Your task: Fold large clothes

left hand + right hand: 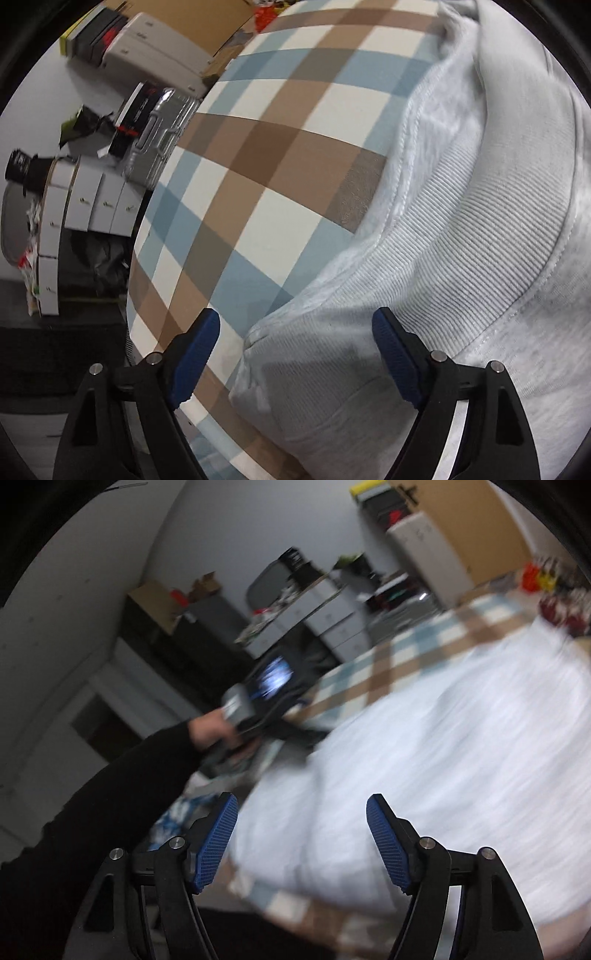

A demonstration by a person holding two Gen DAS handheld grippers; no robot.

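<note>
Garment: a pale grey sweatshirt (461, 229) is lying bunched on the checked cloth (280, 122), its ribbed band facing up.
Left gripper (295, 365): jaws are standing apart over a corner of the sweatshirt, pads not pressing on it.
Right gripper (301, 843): jaws are standing apart above the sweatshirt, gripping nothing; the view is blurring.
Person: a hand (210, 731) in a black sleeve (110, 794) is holding the other gripper's handle.
Surroundings: white drawers (92, 206) and a silver case (159, 133) are standing beside the cloth.
</note>
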